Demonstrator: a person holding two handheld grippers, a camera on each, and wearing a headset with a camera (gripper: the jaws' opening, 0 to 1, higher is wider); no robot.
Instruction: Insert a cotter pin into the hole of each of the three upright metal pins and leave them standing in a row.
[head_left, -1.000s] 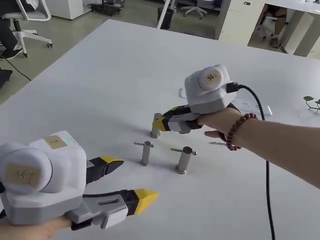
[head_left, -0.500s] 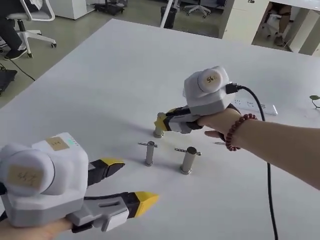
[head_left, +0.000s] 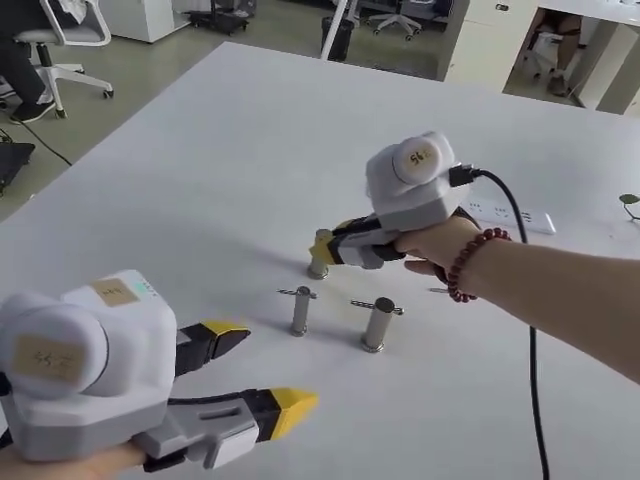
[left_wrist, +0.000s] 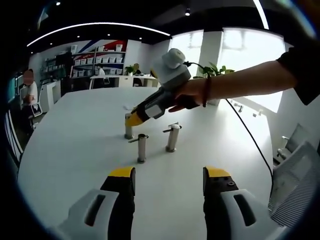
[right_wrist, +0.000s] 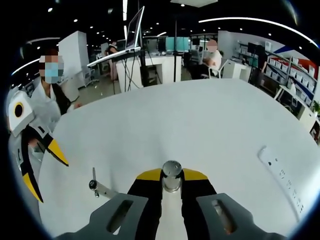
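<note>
Your right hand-held gripper (head_left: 325, 245) pinches the farthest upright silver metal pin (right_wrist: 171, 173), mid-frame on the white surface (head_left: 200, 180); your left hand-held gripper (head_left: 262, 366) hangs spread at lower left.

No writing reads clearly. A round pale sticker (head_left: 421, 156) on the domed top of the right gripper (head_left: 322, 246) bears dark marks, perhaps two digits, too blurred to tell. The near left gripper (head_left: 272, 367) carries a round tan sticker (head_left: 46, 357) and a small rectangular tan label (head_left: 112, 291), both with illegible marks
</note>
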